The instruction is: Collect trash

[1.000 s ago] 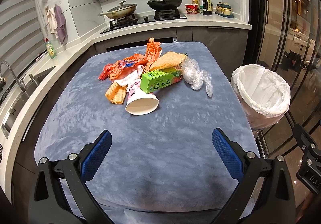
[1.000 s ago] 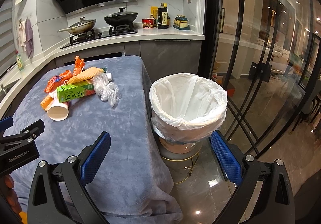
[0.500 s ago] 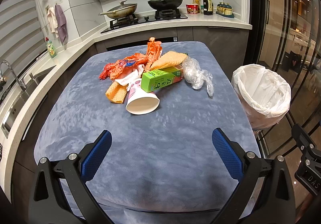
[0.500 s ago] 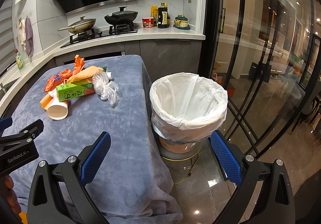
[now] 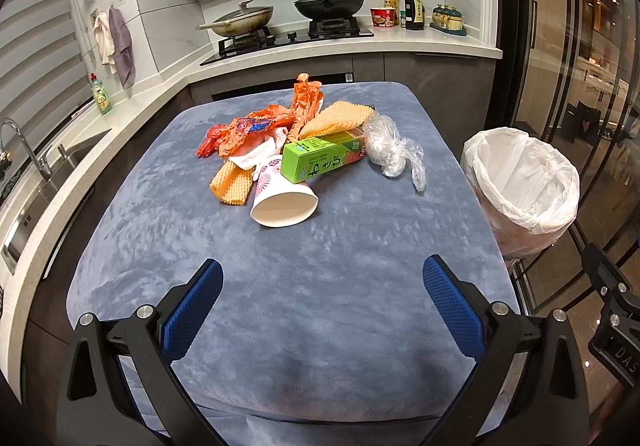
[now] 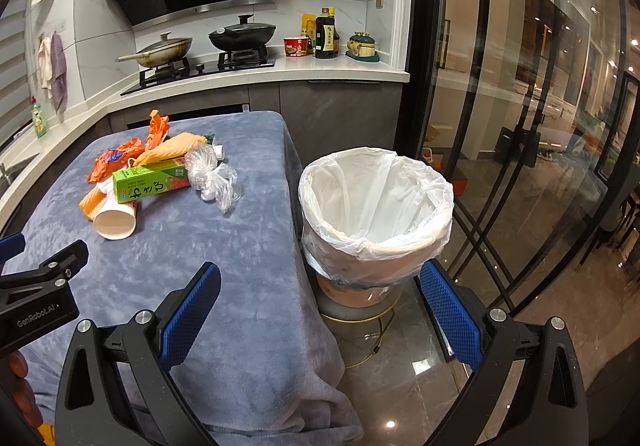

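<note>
Through the left wrist camera, my left gripper [image 5: 322, 302] hangs over the near end of the blue-covered table [image 5: 320, 246], jaws spread wide with nothing between them. All the trash sits in one heap toward 12 o'clock, well apart from the fingers: a paper cup [image 5: 283, 196] on its side with its mouth facing me, a green carton [image 5: 324, 159] resting across it, a crumpled clear plastic bag [image 5: 390, 150] just beside the carton at 1 o'clock, orange wrappers [image 5: 260, 124] and waffle-textured orange cloths [image 5: 232, 182] behind and to the left. The lined bin [image 5: 524, 182] stands off the table edge at 3 o'clock.

Through the right wrist camera, my right gripper [image 6: 320, 306] is likewise fully open and empty, straddling the table's right edge. The bin is dead ahead, at 12 o'clock; its white liner looks empty as far as I can see in. The heap lies at 10 o'clock.

I judge nothing collected yet; every piece remains.
</note>
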The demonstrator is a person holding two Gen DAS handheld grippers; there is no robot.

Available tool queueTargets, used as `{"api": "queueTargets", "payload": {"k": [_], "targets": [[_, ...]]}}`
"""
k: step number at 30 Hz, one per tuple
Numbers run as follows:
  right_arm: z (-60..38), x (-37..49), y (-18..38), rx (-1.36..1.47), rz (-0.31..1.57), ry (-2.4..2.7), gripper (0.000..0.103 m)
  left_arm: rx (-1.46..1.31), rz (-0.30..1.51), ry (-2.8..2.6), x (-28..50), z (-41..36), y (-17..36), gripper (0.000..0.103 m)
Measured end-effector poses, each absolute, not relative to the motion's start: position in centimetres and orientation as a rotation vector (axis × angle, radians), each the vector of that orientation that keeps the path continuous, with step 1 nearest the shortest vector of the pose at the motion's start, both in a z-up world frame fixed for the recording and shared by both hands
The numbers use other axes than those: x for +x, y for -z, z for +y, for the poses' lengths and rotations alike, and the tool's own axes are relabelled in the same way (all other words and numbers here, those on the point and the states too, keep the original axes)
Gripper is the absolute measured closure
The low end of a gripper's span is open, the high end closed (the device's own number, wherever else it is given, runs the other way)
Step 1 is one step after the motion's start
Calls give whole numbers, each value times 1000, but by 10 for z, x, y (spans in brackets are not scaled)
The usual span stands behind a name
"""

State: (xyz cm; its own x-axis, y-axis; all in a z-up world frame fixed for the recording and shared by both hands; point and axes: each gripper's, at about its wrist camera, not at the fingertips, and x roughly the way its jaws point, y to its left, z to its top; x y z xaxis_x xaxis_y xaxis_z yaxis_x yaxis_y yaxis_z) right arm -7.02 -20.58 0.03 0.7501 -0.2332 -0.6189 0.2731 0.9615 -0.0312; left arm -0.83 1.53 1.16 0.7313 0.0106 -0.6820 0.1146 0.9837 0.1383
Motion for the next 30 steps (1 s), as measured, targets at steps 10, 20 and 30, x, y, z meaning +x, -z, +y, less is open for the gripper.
{"api": "queueTargets", "payload": {"k": [10,20,30], "targets": [[-203,-66,-2,53,669,275,7,172,753,60,-9,16,-9,7],[-201,-65,-2,53,668,274,7,158,764,66,-6,16,-5,7],[-193,-40,3,47,686,258,7,108,810,56,19,31,3,7]]}}
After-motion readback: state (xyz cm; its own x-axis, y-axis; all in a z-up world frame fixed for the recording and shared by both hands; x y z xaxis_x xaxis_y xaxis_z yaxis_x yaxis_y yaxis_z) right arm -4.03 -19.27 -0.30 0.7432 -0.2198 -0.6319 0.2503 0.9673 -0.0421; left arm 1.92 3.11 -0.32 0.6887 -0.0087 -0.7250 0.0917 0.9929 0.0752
